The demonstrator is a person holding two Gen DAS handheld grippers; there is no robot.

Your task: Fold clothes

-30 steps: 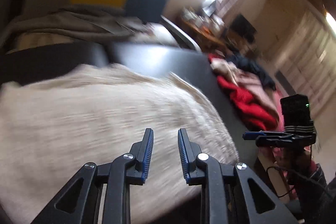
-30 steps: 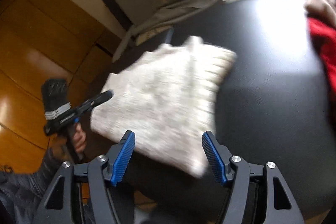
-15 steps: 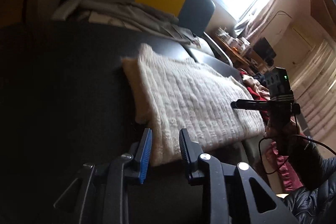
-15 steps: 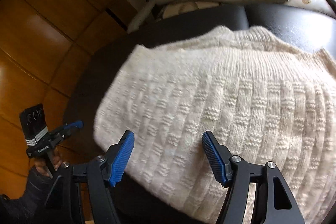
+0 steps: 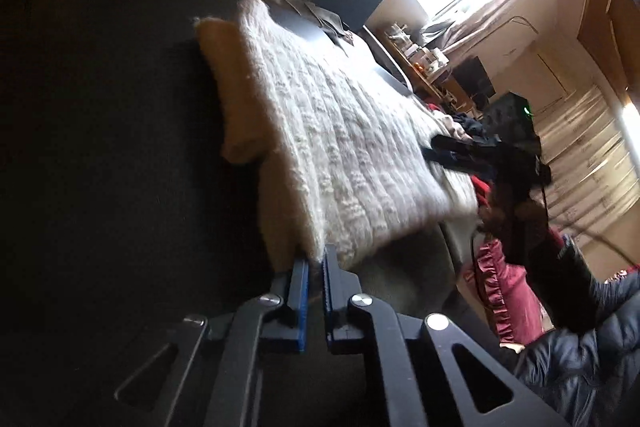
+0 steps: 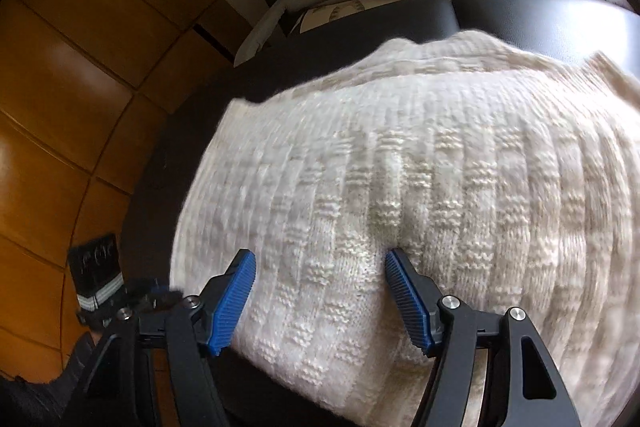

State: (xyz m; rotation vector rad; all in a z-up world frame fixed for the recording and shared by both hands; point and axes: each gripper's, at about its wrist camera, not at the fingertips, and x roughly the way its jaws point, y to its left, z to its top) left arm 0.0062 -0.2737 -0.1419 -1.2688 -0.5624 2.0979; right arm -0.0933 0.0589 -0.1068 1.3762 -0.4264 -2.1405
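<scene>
My left gripper (image 5: 315, 269), open a second ago, is now nearly closed on the near corner of the cream sweater (image 5: 344, 131) lying on the dark table (image 5: 104, 155); my right gripper (image 6: 320, 279), at three o'clock, stays wide open, pressed onto the knit, gripping nothing. The next fold looks ready.

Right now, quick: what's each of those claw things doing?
Left gripper: closed on the near edge of the cream knit sweater.
Right gripper: open, fingers astride the sweater's edge, holding nothing.
</scene>
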